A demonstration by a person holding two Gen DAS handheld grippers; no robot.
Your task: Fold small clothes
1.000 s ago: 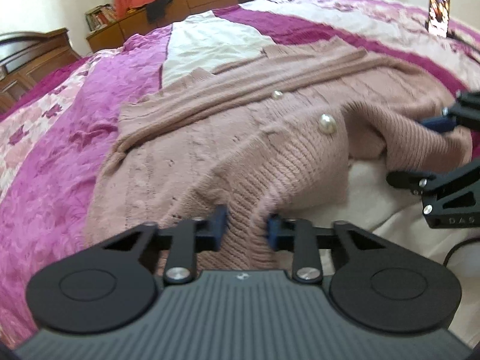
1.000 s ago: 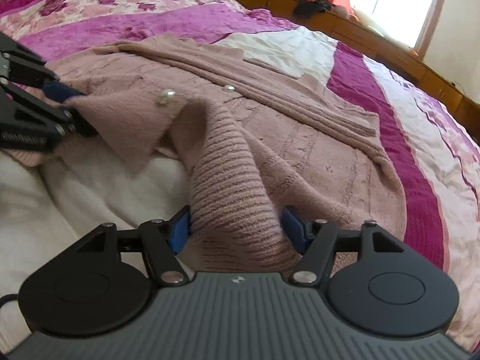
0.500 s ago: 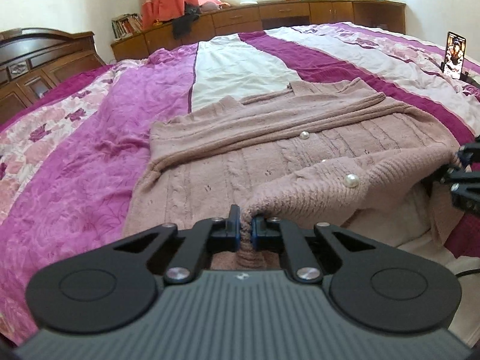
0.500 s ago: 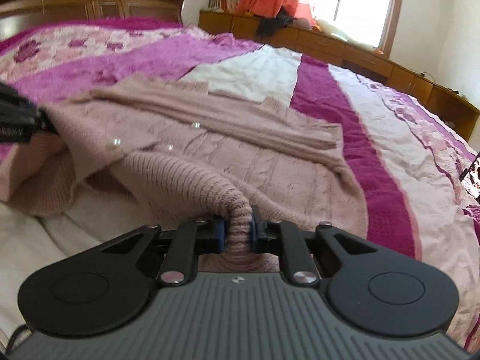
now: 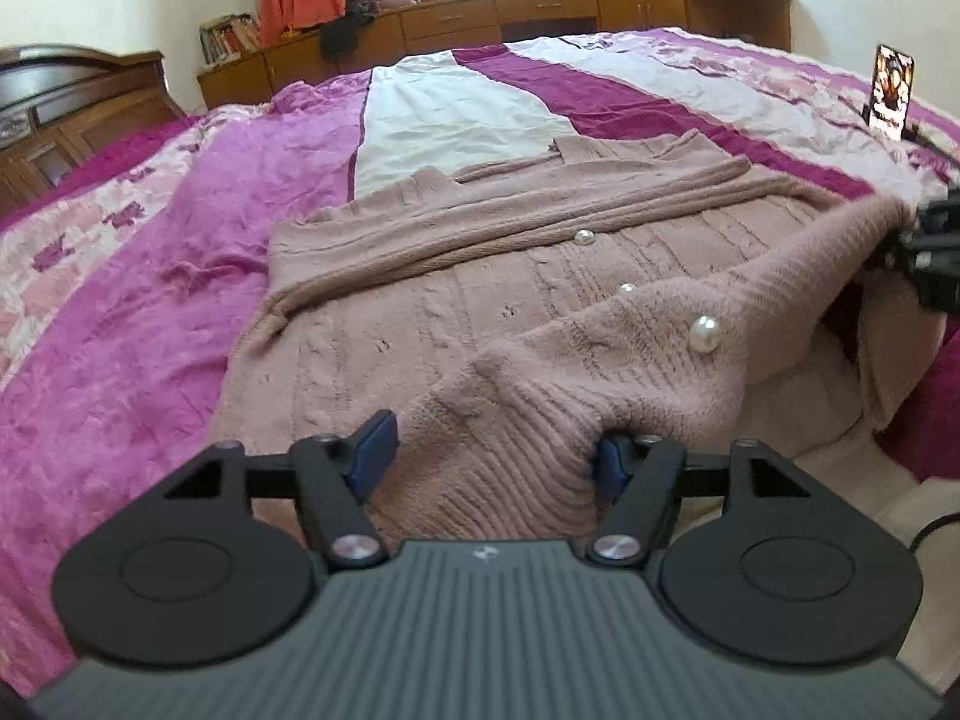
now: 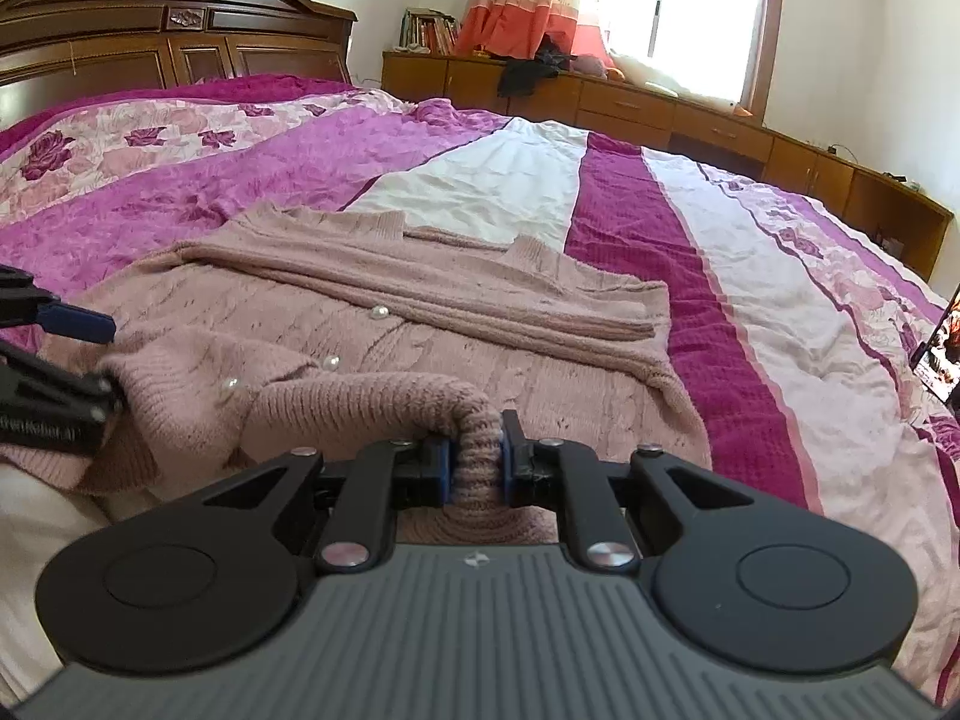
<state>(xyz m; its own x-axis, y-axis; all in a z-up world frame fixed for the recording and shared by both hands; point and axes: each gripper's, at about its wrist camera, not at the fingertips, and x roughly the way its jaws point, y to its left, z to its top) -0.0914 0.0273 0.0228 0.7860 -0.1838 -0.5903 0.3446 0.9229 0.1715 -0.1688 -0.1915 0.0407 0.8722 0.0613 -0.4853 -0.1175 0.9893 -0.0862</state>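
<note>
A dusty-pink knit cardigan (image 5: 480, 312) with pearl buttons (image 5: 702, 333) lies spread on the bed, its ribbed bottom hem folded up over its body. My left gripper (image 5: 492, 459) is open, its blue pads wide apart on either side of the hem, which rests between them. My right gripper (image 6: 477, 456) is shut on a bunched part of the same ribbed hem (image 6: 477, 450), held just above the cardigan (image 6: 420, 300). The right wrist view shows the left gripper (image 6: 72, 360) at the left edge. In the left wrist view the right gripper (image 5: 936, 258) is at the right edge.
The bed has a magenta, pink and white striped cover (image 5: 150, 330). A white cloth (image 5: 810, 420) lies under the near edge of the cardigan. A phone on a stand (image 5: 891, 90) is at the right. A wooden headboard (image 6: 150, 30) and low cabinets (image 6: 660, 108) lie beyond.
Both grippers closed on the hem and carried it forward over the cardigan. The left gripper has since opened and let the hem go; the right still holds it.
</note>
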